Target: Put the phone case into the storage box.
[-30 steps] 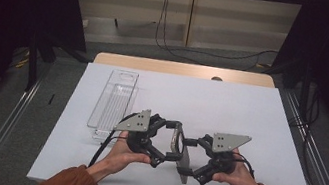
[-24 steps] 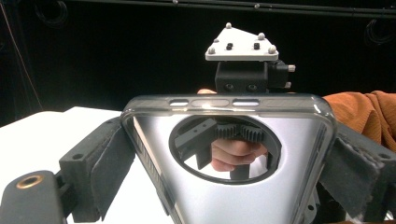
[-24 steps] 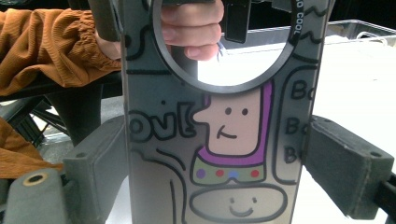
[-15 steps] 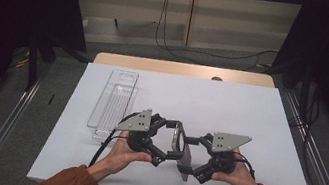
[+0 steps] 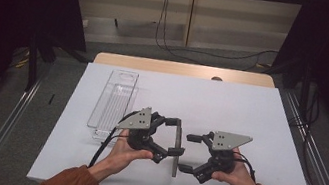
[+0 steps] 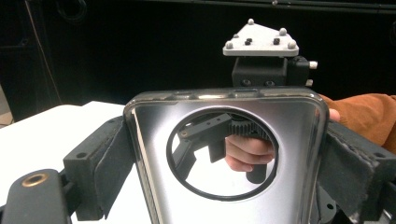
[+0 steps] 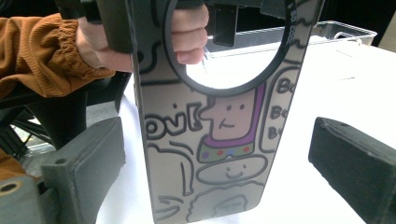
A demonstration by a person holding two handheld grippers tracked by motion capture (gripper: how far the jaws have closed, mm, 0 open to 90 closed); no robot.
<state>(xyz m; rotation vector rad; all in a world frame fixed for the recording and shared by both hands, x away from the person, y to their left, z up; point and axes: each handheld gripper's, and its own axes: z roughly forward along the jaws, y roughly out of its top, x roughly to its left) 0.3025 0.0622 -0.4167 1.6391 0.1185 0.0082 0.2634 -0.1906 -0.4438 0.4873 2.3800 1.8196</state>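
A flat phone case (image 5: 176,150) with a round ring hole stands on edge above the white table, near its front. My left gripper (image 5: 176,136) is shut on it, and in the left gripper view both pads press the case (image 6: 299,140) by its side edges. My right gripper (image 5: 190,152) faces it from the right. Its jaws have just been opening. In the right gripper view the case (image 7: 224,140), with cartoon drawings on it, stands between the right gripper (image 7: 219,154) pads, with a gap on each side.
A clear plastic tray (image 5: 115,102) lies on the white table cover (image 5: 230,108) at the left, just behind my left hand. Metal rails (image 5: 312,168) run along both sides of the table. Cables hang over the floor beyond the wooden far edge (image 5: 181,69).
The right gripper's jaws have spread apart and come off the case. The left gripper keeps its hold and neither hand has shifted.
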